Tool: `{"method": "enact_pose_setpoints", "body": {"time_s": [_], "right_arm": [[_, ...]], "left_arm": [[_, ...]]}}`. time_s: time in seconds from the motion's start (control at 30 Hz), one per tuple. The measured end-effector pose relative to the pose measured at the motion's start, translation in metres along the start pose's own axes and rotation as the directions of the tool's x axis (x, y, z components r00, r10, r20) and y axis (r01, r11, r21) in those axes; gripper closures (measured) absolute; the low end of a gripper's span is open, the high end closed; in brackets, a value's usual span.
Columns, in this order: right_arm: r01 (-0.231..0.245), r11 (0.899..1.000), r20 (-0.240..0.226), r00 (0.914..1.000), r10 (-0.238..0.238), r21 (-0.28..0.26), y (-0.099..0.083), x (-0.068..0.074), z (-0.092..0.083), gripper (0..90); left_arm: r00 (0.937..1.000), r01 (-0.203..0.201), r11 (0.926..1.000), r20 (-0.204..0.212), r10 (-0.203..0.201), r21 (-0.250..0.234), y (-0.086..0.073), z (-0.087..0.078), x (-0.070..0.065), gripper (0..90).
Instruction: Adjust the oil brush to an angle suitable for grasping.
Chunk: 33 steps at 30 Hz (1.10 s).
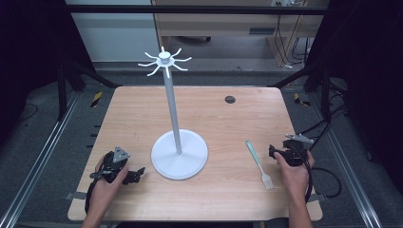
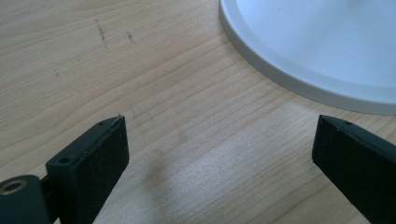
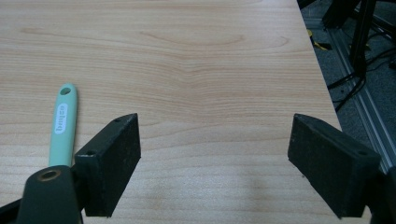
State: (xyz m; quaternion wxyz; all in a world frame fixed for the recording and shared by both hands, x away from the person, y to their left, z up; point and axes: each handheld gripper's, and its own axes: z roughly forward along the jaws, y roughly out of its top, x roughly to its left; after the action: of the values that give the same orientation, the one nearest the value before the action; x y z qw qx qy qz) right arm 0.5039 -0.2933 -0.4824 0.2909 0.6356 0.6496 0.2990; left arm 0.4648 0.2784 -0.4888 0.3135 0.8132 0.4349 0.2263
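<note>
Resting low on the wooden table (image 1: 142, 109), both grippers sit with jaws spread wide and nothing between them. The thing to be handled looks to be the pastry brush (image 1: 259, 164) with its mint-green handle, and the white hook stand (image 1: 179, 154) is the landmark: the brush lies flat to the right of the stand's round base, apart from it, handle end pointing away from the person and pale bristles toward the near edge. The right gripper (image 1: 274, 153) is just beside the brush on the side away from the stand; the left gripper (image 1: 135, 174) lies on the opposite side of the stand, near its base rim.

In the right gripper view the handle (image 3: 64, 122), with a hanging hole at its tip, lies outside the left jaw, not between the pads. To pick it up well, I judge the gripper should shift sideways toward the stand until the handle is centred, then close across the narrow handle at mid-length, leaving the hole free for a hook (image 1: 183, 60).

Room is generous: bare wood lies between brush and base. The table's right edge (image 3: 322, 93) is close behind the gripper, so moves should go inward.
</note>
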Motion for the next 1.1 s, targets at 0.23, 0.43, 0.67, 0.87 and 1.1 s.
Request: {"method": "enact_pose_setpoints", "body": {"time_s": [0.23,0.43,0.67,0.87,1.1], "right_arm": [[0.026,0.998,0.004,0.9996,-0.026,0.051,0.008,0.009,0.001,30.0],[0.045,0.995,-0.088,0.9954,-0.038,0.084,0.011,0.023,0.01,46.1],[0.133,0.989,-0.145,0.9818,-0.122,0.067,0.008,0.037,0.007,75.7],[0.188,0.98,-0.191,0.9664,-0.172,0.071,0.007,0.05,0.012,89.7],[0.205,0.974,-0.214,0.96,-0.18,0.101,0.005,0.054,0.016,90.0]], "left_arm": [[0.9999,0.005,1.0,-0.01,-0.005,-0.004,-0.002,-0.003,0.002,3.5],[0.9999,0.005,1.0,-0.011,-0.005,-0.007,-0.002,-0.004,0.002,3.5],[1.0,-0.002,1.0,-0.009,0.001,-0.009,0.0,-0.002,0.0,3.5],[1.0,-0.004,1.0,-0.005,0.004,-0.008,0.001,0.0,0.0,3.5],[0.9999,-0.01,0.9999,-0.002,0.01,-0.006,0.001,0.0,-0.001,3.5]]}}
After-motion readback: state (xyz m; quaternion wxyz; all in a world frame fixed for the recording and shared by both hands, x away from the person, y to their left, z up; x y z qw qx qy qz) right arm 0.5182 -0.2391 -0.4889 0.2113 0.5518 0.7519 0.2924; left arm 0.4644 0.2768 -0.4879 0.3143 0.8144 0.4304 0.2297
